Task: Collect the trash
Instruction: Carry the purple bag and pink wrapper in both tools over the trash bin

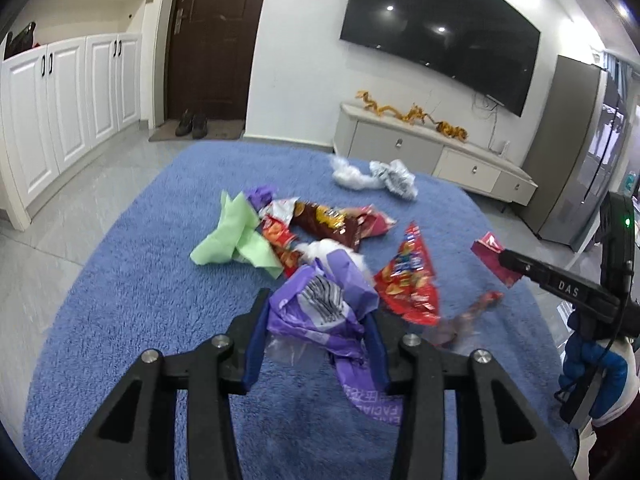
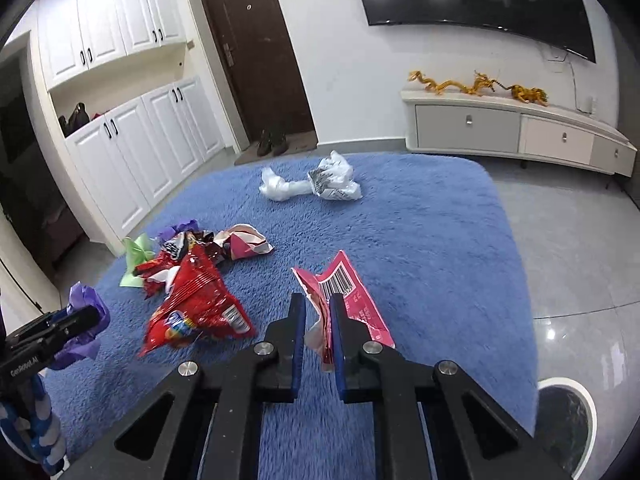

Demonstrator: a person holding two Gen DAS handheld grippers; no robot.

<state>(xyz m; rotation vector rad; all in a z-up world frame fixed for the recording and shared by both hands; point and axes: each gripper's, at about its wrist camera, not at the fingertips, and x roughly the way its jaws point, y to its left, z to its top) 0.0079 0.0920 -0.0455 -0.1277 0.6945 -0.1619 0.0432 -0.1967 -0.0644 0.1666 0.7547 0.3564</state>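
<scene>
My left gripper (image 1: 316, 308) is shut on a crumpled purple plastic bag (image 1: 320, 308), held above the blue rug (image 1: 140, 280). My right gripper (image 2: 318, 312) is shut on a pink wrapper (image 2: 352, 296) with a barcode; it also shows at the right of the left wrist view (image 1: 490, 256). On the rug lie a red chip bag (image 2: 196, 304), a pile of snack wrappers (image 1: 328, 220), green paper (image 1: 232, 236), and white crumpled plastic (image 2: 312, 184) farther away. The left gripper with its purple bag shows at the left edge of the right wrist view (image 2: 80, 320).
A round bin (image 2: 568, 420) with a dark liner stands on the tile floor at the right of the rug. A low TV cabinet (image 2: 520, 128) lines the far wall. White cupboards (image 2: 132, 152) and a dark door (image 2: 256, 52) stand at the left.
</scene>
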